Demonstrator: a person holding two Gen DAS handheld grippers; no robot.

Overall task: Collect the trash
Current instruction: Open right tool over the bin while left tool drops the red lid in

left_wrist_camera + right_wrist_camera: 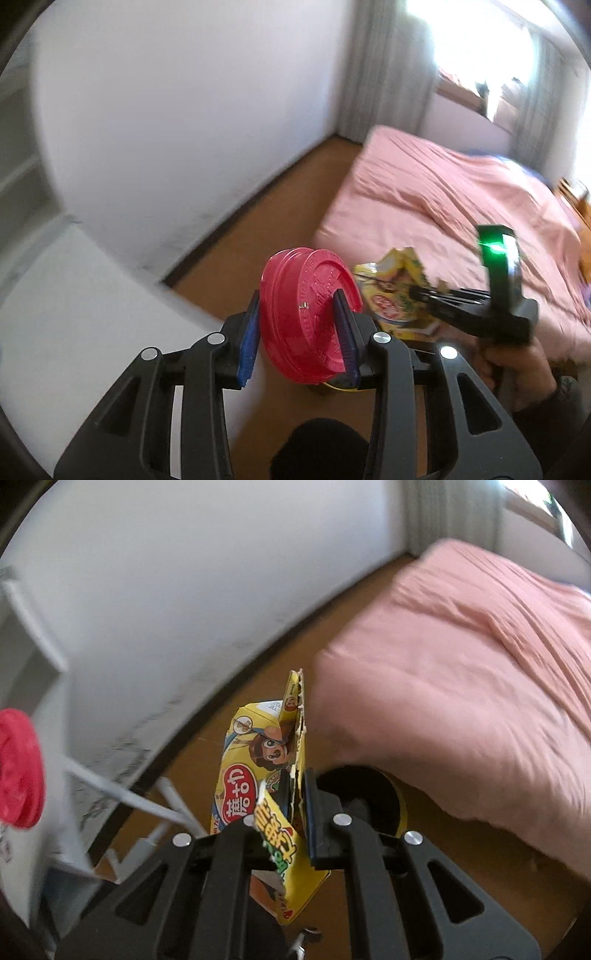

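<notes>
Jaws clenched on both sides, my left gripper (299,332) pinches a red plastic lid (308,314) edge-on while my right gripper (291,812) clamps a torn yellow snack box (258,775), both held above the brown floor (266,221) beside the pink bed (443,206).

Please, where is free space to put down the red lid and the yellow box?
Free: the brown floor strip between the white wall and the pink bed, and the bed's top. Crowded: directly below the tools, around the dark bin.

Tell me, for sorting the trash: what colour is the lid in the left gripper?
Red; the lid shows best in the left wrist view.
</notes>
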